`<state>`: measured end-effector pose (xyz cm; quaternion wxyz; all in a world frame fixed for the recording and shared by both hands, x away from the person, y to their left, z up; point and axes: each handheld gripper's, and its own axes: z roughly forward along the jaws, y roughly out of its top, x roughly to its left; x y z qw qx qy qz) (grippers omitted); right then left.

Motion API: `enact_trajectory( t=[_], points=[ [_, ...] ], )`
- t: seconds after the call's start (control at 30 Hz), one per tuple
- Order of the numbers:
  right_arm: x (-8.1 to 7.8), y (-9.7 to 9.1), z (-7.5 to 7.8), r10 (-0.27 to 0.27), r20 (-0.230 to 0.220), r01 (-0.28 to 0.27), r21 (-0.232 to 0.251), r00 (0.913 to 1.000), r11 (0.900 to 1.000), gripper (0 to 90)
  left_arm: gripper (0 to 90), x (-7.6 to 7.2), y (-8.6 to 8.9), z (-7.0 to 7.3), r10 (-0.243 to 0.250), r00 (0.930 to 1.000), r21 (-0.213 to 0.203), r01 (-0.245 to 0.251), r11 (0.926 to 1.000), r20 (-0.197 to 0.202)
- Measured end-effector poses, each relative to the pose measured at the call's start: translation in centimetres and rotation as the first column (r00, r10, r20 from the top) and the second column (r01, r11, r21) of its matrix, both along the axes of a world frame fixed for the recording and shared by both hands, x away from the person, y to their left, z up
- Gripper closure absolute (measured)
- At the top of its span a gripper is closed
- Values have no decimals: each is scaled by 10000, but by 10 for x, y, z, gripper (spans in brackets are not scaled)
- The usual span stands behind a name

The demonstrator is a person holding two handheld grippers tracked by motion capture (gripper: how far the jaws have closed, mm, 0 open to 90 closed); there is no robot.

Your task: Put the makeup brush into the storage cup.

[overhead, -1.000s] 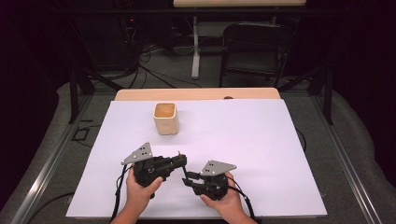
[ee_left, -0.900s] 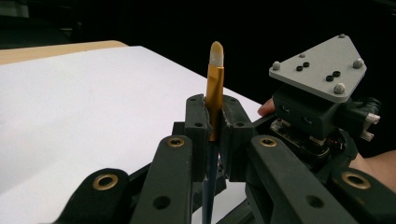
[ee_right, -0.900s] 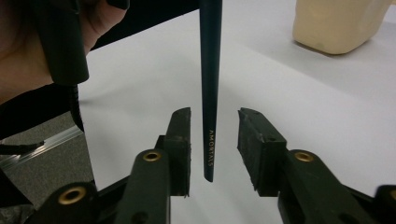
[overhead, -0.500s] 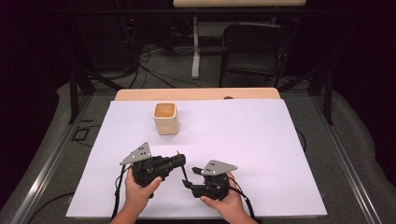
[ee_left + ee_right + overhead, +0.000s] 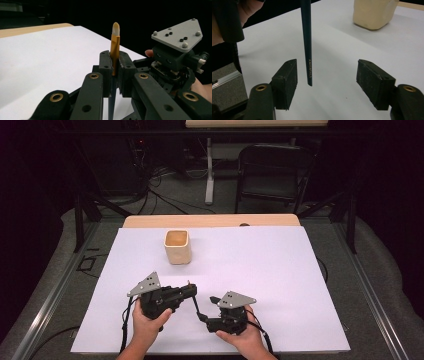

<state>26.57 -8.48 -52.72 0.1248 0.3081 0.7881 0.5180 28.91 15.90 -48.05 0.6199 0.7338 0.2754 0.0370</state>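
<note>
Handover step: left gripper clamps the brush; right gripper, jaws just opened wide around its handle, grips nothing; next, carry brush to cup.

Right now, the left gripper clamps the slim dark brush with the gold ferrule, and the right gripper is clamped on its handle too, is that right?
Not quite: the right gripper is open, its pads apart from the slim dark brush, as the right gripper view shows. The left gripper does clamp it.
</note>
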Motion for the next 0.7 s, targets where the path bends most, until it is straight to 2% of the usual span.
enact_trajectory(
  t=[0.7],
  points=[
    [-4, -6, 1, -184, 84, 185, -155, 9998, 9997, 290, 832, 5, 8, 2, 403, 9991, 20, -403, 9992, 104]
  ],
)
